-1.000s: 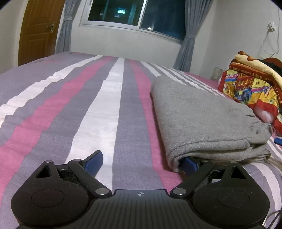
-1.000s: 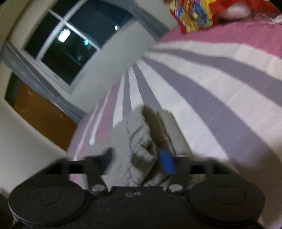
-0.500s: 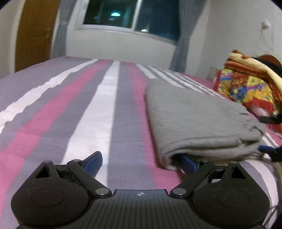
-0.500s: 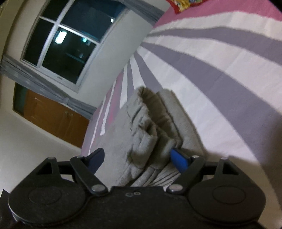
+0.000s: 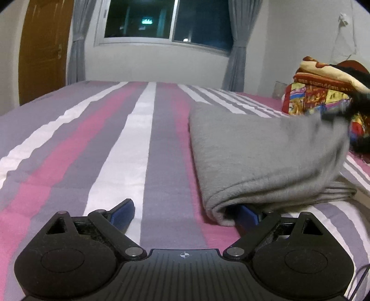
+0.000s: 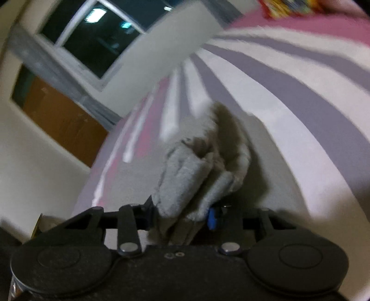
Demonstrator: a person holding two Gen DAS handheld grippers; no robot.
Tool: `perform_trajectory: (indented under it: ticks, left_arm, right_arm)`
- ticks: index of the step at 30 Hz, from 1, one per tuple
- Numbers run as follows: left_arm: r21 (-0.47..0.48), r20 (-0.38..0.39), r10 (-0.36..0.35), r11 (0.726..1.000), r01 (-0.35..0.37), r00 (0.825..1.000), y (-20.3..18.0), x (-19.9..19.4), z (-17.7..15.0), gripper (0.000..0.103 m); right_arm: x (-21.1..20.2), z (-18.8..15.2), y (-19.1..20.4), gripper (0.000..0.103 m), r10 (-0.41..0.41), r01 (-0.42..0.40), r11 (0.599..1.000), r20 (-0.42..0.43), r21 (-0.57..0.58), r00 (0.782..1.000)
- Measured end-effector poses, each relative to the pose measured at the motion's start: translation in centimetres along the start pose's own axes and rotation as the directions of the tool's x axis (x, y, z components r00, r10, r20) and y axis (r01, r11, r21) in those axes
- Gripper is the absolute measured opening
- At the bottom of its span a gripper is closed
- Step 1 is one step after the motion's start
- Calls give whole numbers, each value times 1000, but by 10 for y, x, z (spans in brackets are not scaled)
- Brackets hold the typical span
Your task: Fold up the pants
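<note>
On the bed's striped pink, grey and white cover (image 5: 138, 148), the folded grey fleece pants (image 5: 259, 157) lie to the right of centre in my left view, their folded near edge close to the camera. My left gripper (image 5: 185, 211) sits low over the cover with its blue-padded fingers spread wide; the left pad rests on a white stripe, while the right pad is tucked under the near corner of the pants, nothing pinched between them. My right gripper (image 6: 181, 213) is closing its jaws on the bunched end of the pants, and in the right view the thick gathered layers fill the gap, with the pads pressing into the cloth on both sides. In the left view that far right end looks blurred and lifted off the cover. Behind it a bright, multicoloured patterned blanket (image 5: 323, 92) is heaped by the wall. A dark window (image 5: 166, 20) with grey curtains and a brown wooden door (image 5: 41, 51) stand beyond the bed.
</note>
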State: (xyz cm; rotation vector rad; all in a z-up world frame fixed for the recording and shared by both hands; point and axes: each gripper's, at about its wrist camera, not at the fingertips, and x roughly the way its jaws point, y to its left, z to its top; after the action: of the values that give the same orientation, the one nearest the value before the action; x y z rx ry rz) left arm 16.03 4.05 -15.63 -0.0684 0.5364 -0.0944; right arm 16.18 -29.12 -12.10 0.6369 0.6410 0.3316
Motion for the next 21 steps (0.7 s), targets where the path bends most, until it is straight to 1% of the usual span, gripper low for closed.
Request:
perform_trajectory:
  ticks: [2,4,6,7,9,10,11,12,13,14,15,16,20,21]
  left_arm:
    - [-12,0,13,1000,-13,1000,1,2,1,92]
    - [-18,24,8,1000,-8,1000,1,-2,1,92]
    - [4,58,10,1000,-10,998,-4,-7,1,92]
    - [6,52,15,1000,-15,999,-4,-6,1,92]
    - [-27,29,19,999,-18,999,0,-2,0,92]
    - [-46,24,17,999,-16,1000,3,0,1,92]
    - [-64,19,11,998,-9,1000,6,1,1,92]
    - [-75,17,5,997,-3,1000,7,1,0,92]
    - [-75,16,1,997,0,1000,7,1,0,92]
    - [-67,15,4,998,-3,1000,6,1,-1,92]
    - [-63,14,6,998,-5,1000,5,2,-1,92]
    - [-65,13,6,998,-5,1000,6,3,-1,92]
    - [-83,9,1,997,0,1000,10,5,-1,92]
    - [-93,11,0,996,1,1000,11,5,-1,92]
  right_arm:
    - [-9,13,21,39,48,-47,998,36,-28,998]
    - [-21,26,39,39,96,-90,994,89,-61,991]
    - [-34,35,43,39,121,-114,992,138,-58,983]
    - [-40,36,40,39,116,-109,993,151,-53,982]
    - [-41,26,24,39,75,-75,997,142,-5,987]
    - [-36,17,11,39,32,-35,999,122,27,992]
    - [-29,6,-2,39,-21,17,998,86,52,996]
    - [-18,-4,-17,39,-89,87,992,24,87,996]
    - [-7,-14,-34,38,-156,161,978,-49,133,987]
    - [-3,-23,-50,37,-163,173,969,-69,176,984]
    - [-8,-29,-59,37,-118,122,972,-32,200,992]
    - [-10,-31,-60,37,-111,114,974,-22,195,994]
    - [-13,-31,-47,38,-139,141,978,-24,153,990]
    - [-15,-30,-42,38,-133,134,980,-15,146,991]
